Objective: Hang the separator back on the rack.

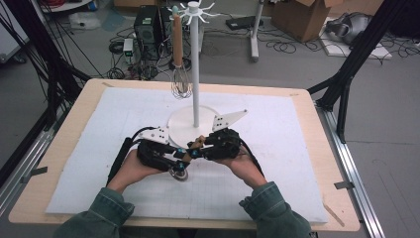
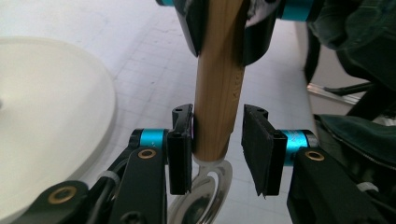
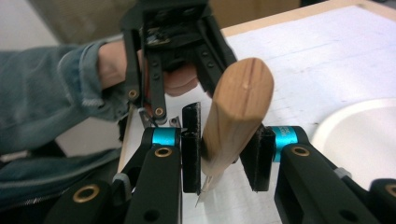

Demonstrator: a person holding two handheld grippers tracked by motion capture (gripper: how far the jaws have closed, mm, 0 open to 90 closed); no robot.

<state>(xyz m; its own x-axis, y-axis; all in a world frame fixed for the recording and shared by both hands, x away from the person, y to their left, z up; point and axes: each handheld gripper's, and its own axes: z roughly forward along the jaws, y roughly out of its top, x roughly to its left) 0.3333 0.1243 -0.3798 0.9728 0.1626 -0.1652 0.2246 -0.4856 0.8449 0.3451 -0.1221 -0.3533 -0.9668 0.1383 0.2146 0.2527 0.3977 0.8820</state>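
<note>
A utensil with a wooden handle (image 1: 191, 148) and a round metal head (image 1: 179, 173) is held low over the white mat between both hands. My right gripper (image 1: 196, 146) is shut on the handle's upper part; in the right gripper view both pads press on the wooden handle (image 3: 238, 107) inside my right gripper (image 3: 227, 156). My left gripper (image 1: 180, 157) is around the handle's lower end, just above the metal head (image 2: 205, 186). In the left gripper view one pad (image 2: 180, 149) touches the wood (image 2: 219, 93) and the other pad (image 2: 259, 149) stands off it, so my left gripper (image 2: 217, 147) is open.
A white stand with a round base (image 1: 181, 131) and a tall pole (image 1: 194, 64) rises just behind the grippers. A wire whisk (image 1: 181, 79) with a wooden handle hangs from its top hooks. The white mat (image 1: 282, 148) covers the wooden table (image 1: 327, 163).
</note>
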